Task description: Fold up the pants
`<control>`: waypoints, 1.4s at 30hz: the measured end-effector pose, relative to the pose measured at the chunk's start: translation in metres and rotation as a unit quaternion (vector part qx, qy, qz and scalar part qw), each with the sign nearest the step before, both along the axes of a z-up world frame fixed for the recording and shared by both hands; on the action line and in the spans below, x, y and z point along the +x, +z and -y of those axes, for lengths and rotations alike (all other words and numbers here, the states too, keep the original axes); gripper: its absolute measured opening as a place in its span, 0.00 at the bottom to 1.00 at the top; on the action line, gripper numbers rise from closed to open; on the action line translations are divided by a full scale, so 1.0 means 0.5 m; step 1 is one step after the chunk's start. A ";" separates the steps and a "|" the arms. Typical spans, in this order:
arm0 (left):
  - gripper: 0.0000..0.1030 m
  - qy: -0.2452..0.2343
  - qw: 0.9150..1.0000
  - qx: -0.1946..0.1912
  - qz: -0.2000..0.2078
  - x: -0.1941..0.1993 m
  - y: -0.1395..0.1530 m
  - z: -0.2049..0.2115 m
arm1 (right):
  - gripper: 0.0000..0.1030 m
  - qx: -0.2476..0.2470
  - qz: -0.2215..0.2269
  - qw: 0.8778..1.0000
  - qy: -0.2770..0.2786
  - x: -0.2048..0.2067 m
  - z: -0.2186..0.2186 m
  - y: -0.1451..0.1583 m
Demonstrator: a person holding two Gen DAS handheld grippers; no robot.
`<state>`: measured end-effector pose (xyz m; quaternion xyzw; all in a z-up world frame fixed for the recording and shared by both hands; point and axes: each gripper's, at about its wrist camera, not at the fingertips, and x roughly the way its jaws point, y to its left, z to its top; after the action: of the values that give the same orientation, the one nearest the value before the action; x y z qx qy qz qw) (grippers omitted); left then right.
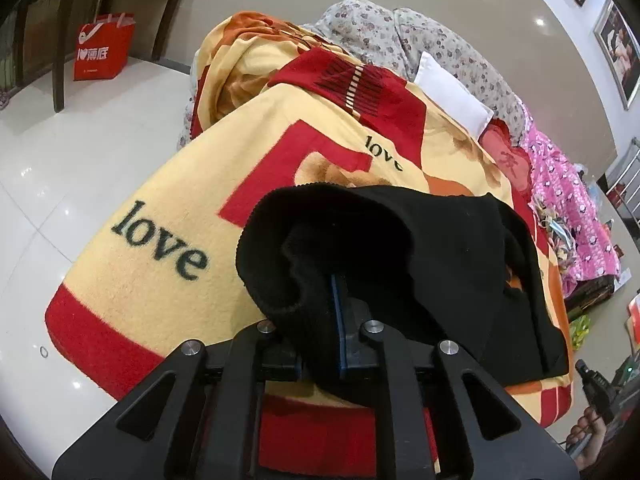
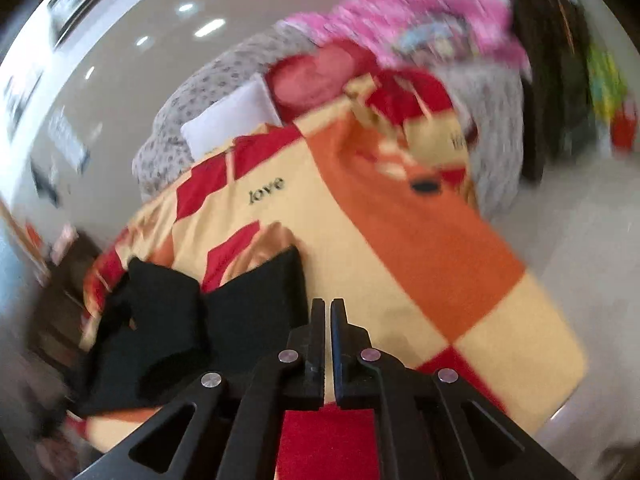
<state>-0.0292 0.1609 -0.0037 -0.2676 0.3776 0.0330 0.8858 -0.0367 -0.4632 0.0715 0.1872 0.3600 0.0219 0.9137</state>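
Observation:
Black pants (image 1: 420, 264) lie bunched on a yellow, red and orange "love" blanket (image 1: 168, 280). My left gripper (image 1: 340, 320) is shut on the ribbed hem of the pants, which drapes over its fingers and hides the tips. In the right wrist view, which is motion-blurred, the pants (image 2: 192, 320) lie to the left of my right gripper (image 2: 327, 308). Its jaws are nearly together with only a thin gap and nothing between them. It hovers over the blanket (image 2: 400, 272), beside the pants' edge.
A white pillow (image 1: 452, 92), floral grey bedding (image 1: 400, 36) and a pink quilt (image 1: 560, 184) lie further back on the bed. A red shopping bag (image 1: 104, 48) stands on the white tiled floor (image 1: 80, 152) near a dark wooden chair (image 1: 60, 40).

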 end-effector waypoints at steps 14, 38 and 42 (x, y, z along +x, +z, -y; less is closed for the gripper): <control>0.22 0.066 0.991 0.092 0.076 -0.069 0.102 -0.039 | 0.03 -0.095 0.006 0.990 0.100 0.052 -0.165 0.011; 0.05 -0.193 0.946 0.260 0.009 0.088 0.047 0.232 | 0.05 -0.231 0.040 0.916 0.325 0.045 -0.403 0.011; 0.05 -0.114 0.970 0.212 0.045 0.101 0.115 0.140 | 0.04 -0.210 0.115 0.933 0.268 0.011 -0.347 0.100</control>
<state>0.0216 0.0910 0.0536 -0.0306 0.3498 -0.0011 0.9363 -0.0311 -0.2896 0.1213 -0.1166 0.2861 0.2112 0.9273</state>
